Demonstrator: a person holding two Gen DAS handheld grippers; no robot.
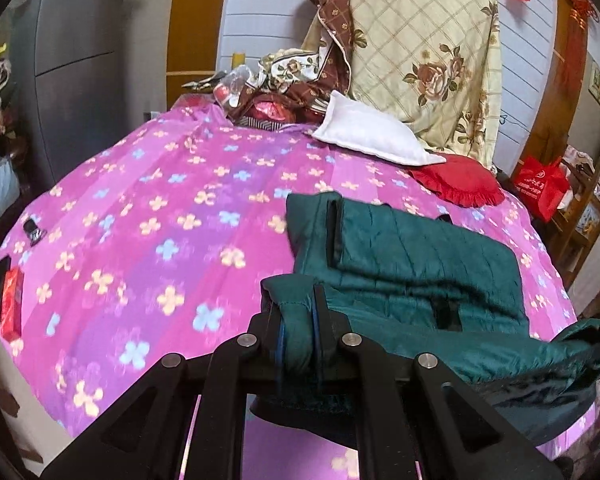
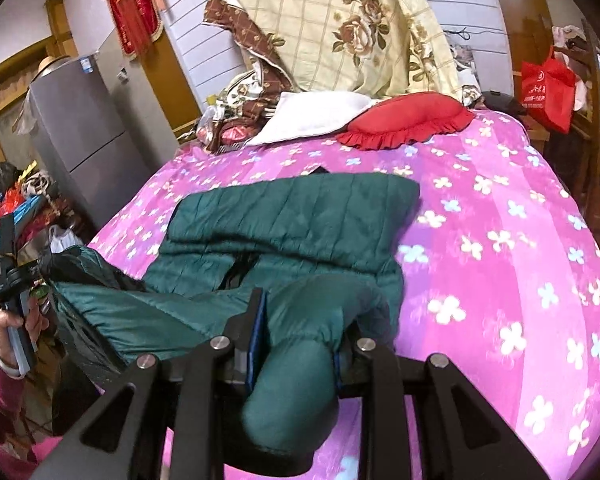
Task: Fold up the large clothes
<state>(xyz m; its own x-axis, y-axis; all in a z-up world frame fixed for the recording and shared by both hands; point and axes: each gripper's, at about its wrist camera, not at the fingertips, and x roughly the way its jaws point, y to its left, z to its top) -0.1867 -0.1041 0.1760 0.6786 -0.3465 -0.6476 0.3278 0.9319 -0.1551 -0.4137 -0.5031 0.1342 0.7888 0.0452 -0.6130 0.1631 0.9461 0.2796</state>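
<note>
A dark green quilted jacket [image 1: 412, 256] lies partly folded on a bed with a pink flowered sheet [image 1: 160, 208]; it also shows in the right wrist view [image 2: 300, 216]. My left gripper [image 1: 298, 320] is shut on a bunched green edge of the jacket, lifted above the sheet. My right gripper [image 2: 296, 320] is shut on a thick green sleeve end that hangs down between its fingers. The left gripper, held in a hand, shows at the left edge of the right wrist view [image 2: 14, 276], where the jacket's near edge stretches towards it.
A white pillow [image 1: 364, 128], a red frilled cushion [image 1: 460, 184] and a heap of flowered bedding [image 1: 420, 48] lie at the bed's head. A red packet [image 1: 12, 304] and dark items sit at the sheet's left edge. A grey fridge [image 2: 88, 128] stands left, a red bag [image 2: 548, 88] right.
</note>
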